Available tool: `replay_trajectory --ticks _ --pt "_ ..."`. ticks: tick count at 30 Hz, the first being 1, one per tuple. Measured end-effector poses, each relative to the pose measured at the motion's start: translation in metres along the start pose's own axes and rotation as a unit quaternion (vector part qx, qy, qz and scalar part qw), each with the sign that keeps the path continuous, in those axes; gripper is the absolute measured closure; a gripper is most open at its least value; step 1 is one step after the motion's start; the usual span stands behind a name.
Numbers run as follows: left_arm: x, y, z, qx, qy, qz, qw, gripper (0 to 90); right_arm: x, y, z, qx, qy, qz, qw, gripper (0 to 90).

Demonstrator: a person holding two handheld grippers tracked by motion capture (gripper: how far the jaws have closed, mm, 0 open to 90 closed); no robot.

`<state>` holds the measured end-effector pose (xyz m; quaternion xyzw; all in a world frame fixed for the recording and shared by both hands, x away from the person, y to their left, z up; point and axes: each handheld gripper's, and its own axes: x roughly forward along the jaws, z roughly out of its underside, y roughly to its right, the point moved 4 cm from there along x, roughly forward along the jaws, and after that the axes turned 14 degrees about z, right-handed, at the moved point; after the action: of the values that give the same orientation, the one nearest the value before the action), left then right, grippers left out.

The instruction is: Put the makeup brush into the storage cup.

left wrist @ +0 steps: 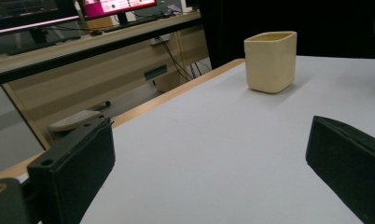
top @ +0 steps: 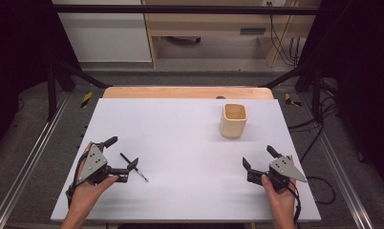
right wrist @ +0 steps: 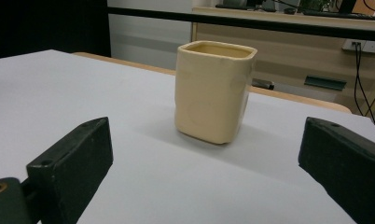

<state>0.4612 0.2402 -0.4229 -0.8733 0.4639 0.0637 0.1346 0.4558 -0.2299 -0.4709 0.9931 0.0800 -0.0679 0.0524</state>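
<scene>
White table (top: pixel 190 143), both hand-held grippers low, agape

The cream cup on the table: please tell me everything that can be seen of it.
The cream cup is a small handleless vessel with a rounded-square mouth and softly rounded corners. It looks like matte glazed ceramic, pale yellow-cream inside and out. As far as its inside shows, it looks empty. It stands upright on the white table, toward the far right, near the wooden edge. Nothing touches it; the right gripper is nearest, its jaws apart and short of the cup.
</scene>
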Motion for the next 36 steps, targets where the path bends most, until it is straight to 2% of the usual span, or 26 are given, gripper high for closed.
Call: replay_trajectory --ticks 2,5,6,8,9,10,12,15,19,24,27,30,31,32,33,35,36 --pt "0.002 -0.001 -0.007 0.008 -0.01 0.013 0.9998 1.1 0.0 0.001 0.0 0.002 0.001 0.001 1.0 3.2" --pt "0.005 -0.002 -0.012 0.015 -0.02 0.023 0.9994 1.1 0.0 0.001 0.0 0.001 0.002 0.001 1.0 3.2" --pt "0.007 -0.004 -0.017 0.026 -0.035 0.032 0.9985 1.1 0.0 0.001 0.0 0.0 0.002 0.001 1.0 3.2" --pt "0.009 -0.005 -0.019 0.029 -0.039 0.038 0.9981 1.1 0.0 0.001 0.0 -0.001 0.001 0.001 1.0 3.2" --pt "0.012 -0.005 -0.023 0.037 -0.051 0.049 0.9968 1.1 0.0 0.002 0.0 -0.001 0.001 0.002 1.0 3.2" --pt "0.012 -0.005 -0.023 0.037 -0.051 0.049 0.9968 1.1 0.0 0.002 0.0 -0.001 0.001 0.002 1.0 3.2" --pt "0.016 -0.006 -0.025 0.054 -0.072 0.064 0.9939 1.1 0.0 0.002 0.0 -0.002 0.001 0.004 1.0 3.2" --pt "0.021 -0.007 -0.024 0.077 -0.106 0.083 0.9879 1.2 0.0 0.003 0.0 -0.001 0.0 0.005 1.0 3.2" --pt "0.027 -0.007 -0.024 0.093 -0.13 0.102 0.9818 1.5 0.0 0.003 0.0 0.0 0.0 0.006 1.0 3.3" --pt "0.033 -0.008 -0.023 0.116 -0.162 0.123 0.9722 1.6 0.0 0.003 0.001 0.0 -0.001 0.007 1.0 3.3" --pt "0.036 -0.007 -0.022 0.132 -0.189 0.138 0.9633 1.8 0.0 0.003 0.0 0.0 -0.001 0.007 1.0 3.3" --pt "0.038 -0.006 -0.022 0.145 -0.204 0.156 0.9557 2.5 0.0 0.004 0.001 0.0 0.0 0.009 1.0 3.3" --pt "0.038 -0.006 -0.022 0.148 -0.208 0.16 0.9537 2.5 0.0 0.004 0.001 -0.001 0.0 0.009 1.0 3.3" --pt "0.038 -0.006 -0.022 0.148 -0.208 0.16 0.9537 2.5 0.0 0.004 0.001 -0.001 0.0 0.009 1.0 3.3" --pt "0.039 -0.007 -0.022 0.15 -0.215 0.167 0.9505 2.6 0.0 0.004 0.001 -0.001 -0.001 0.009 1.0 3.3" --pt "0.039 -0.008 -0.021 0.153 -0.224 0.172 0.9468 2.6 0.0 0.004 0.001 -0.001 0.001 0.009 1.0 3.3" --pt "0.039 -0.008 -0.021 0.153 -0.224 0.172 0.9468 2.9 0.0 0.005 0.001 -0.001 0.001 0.01 1.0 3.3"
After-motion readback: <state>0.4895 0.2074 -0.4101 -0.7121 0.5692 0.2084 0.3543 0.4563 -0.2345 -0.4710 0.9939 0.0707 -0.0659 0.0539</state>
